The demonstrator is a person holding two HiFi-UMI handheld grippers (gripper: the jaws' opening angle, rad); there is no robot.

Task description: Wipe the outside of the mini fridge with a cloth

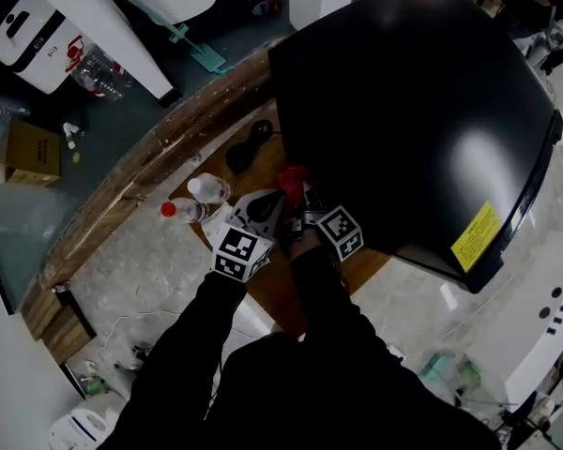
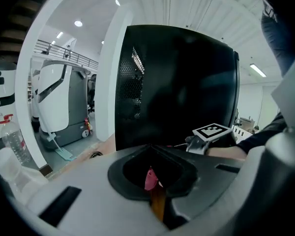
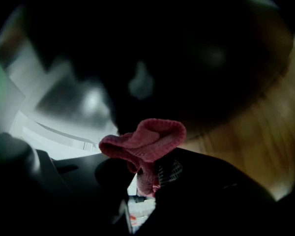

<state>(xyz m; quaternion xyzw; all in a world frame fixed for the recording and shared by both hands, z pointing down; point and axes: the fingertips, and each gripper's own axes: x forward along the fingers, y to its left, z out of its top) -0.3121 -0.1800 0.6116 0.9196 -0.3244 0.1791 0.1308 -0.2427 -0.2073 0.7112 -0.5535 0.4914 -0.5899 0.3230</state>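
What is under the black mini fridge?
The mini fridge stands on a wooden tabletop. The wood directly below it is covered by the fridge, so nothing there can be seen.

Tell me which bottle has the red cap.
The left bottle in the head view has it. The right bottle beside it has a white cap.

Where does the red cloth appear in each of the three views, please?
Head view: cloth at centre, at the right gripper fingers, beside the mini fridge.
Left gripper view: only a small pink scrap, low centre, at the seam of the left gripper fingers.
Right gripper view: cloth at centre, bunched, pinched between the fingers.
Shared landmark: the black mini fridge, just behind the cloth.
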